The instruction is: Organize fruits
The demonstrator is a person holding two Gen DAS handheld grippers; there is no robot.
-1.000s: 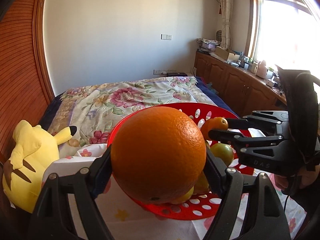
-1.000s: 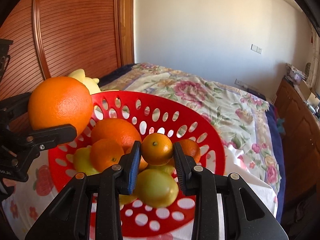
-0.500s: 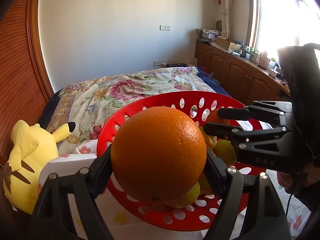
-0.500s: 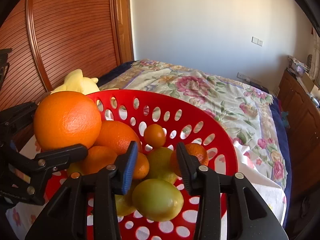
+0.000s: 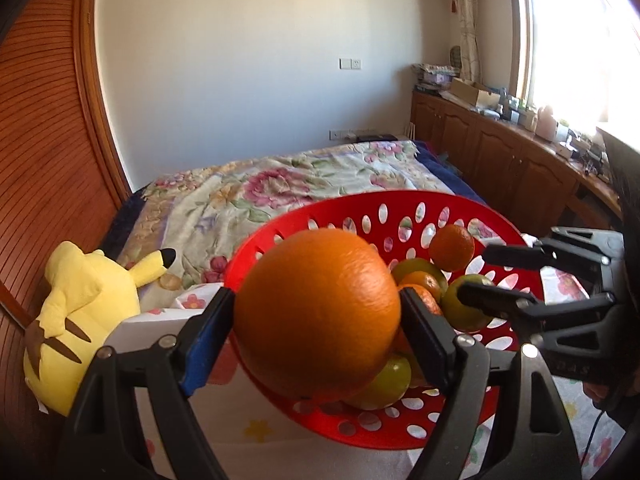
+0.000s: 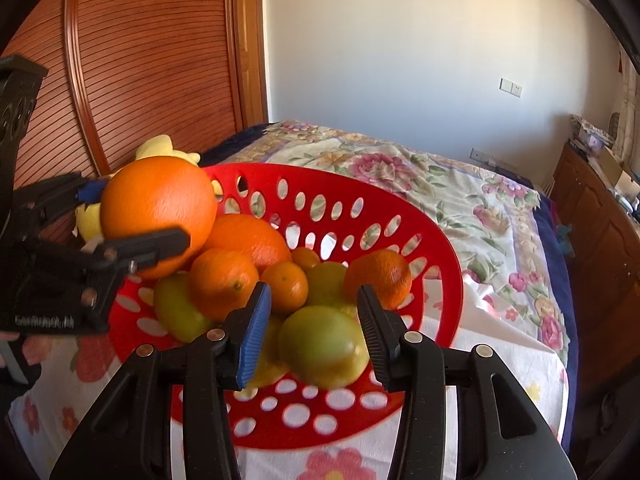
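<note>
Left gripper (image 5: 318,314) clamps big orange (image 5: 317,313), frame centre, over red basket (image 5: 404,204) rim. Right gripper (image 6: 314,334) jaws apart, empty, above green fruit (image 6: 323,346) bottom centre.

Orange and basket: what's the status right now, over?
Left gripper shut on big orange, held over the red basket rim. Right gripper open, empty, above the fruit pile. Nothing in the way.

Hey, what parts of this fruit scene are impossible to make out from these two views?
- Left wrist view: the large orange in the left gripper hides much of the red basket.
- Right wrist view: the yellow plush toy is mostly behind that orange.
- Right wrist view: the green fruit is blurred.
</note>
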